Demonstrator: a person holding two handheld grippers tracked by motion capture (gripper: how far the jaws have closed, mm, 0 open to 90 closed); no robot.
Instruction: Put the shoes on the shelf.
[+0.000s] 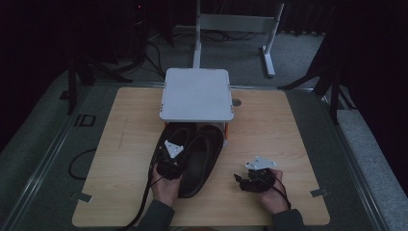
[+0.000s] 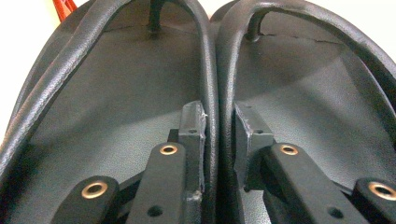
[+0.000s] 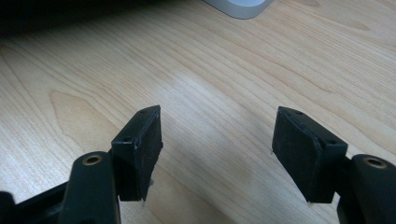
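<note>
While the two shoes (image 1: pixel 195 156) lie side by side mid-desk, long axes running away from the person with toes under the white stand (image 1: pixel 196 95), the left hand-held gripper (image 1: pixel 169 161) sits right on them, its jaws pinching their two inner rims (image 2: pixel 215 116) together. Off to the right, apart on the bare desk (image 1: pixel 269 130), the right hand-held gripper (image 1: pixel 250 179) rests spread and empty.

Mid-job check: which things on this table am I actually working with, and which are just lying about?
In the job:
pair of black flip-flops
left gripper, shut on their two inner straps

Lying about:
white platform
right gripper, open over bare wooden tabletop
black cable loop
</note>
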